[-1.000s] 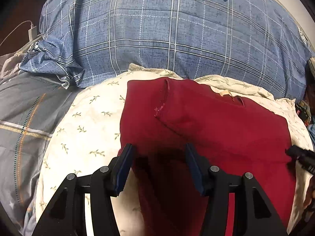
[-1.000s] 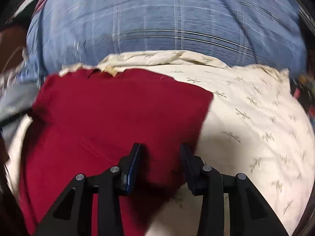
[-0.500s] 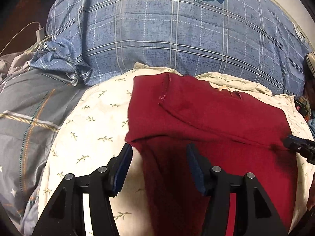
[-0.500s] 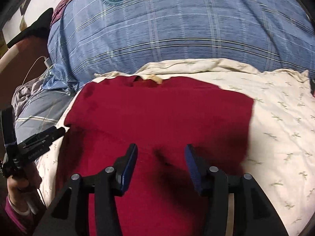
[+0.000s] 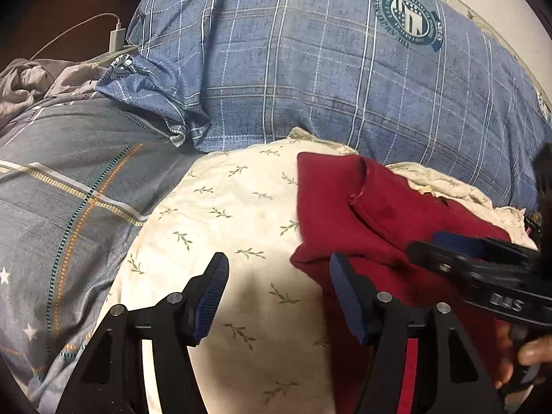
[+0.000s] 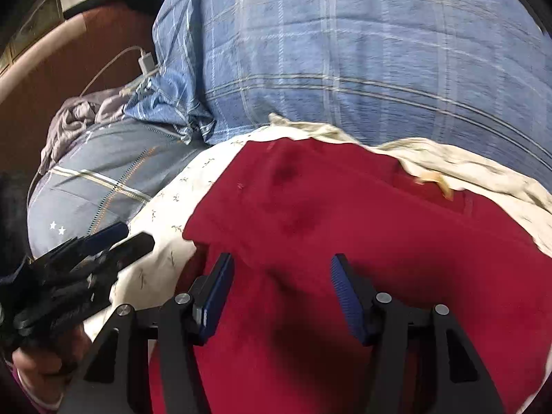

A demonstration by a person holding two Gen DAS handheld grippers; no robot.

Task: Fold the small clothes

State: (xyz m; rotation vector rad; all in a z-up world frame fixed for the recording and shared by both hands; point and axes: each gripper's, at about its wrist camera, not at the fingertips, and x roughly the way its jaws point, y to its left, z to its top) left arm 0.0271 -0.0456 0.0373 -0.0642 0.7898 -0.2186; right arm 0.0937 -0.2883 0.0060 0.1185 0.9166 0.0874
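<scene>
A dark red garment (image 5: 372, 220) lies partly folded on a cream leaf-print pillow (image 5: 227, 227); it fills the lower half of the right wrist view (image 6: 345, 214). My left gripper (image 5: 279, 293) is open and empty over the cream pillow, just left of the garment's left edge. My right gripper (image 6: 281, 293) is open and empty, low over the garment's middle. The right gripper also shows at the right edge of the left wrist view (image 5: 483, 269), and the left gripper at the lower left of the right wrist view (image 6: 79, 265).
A large blue plaid pillow (image 5: 327, 69) rises behind the garment. A grey striped bedsheet (image 5: 69, 179) lies to the left. A white charger and cable (image 5: 115, 36) and crumpled grey cloth (image 5: 31, 79) sit at the far left.
Both grippers have shifted left. The left gripper has come off the garment onto the cream pillow. The right gripper has moved from the garment's right edge to its middle. Both stayed open.
</scene>
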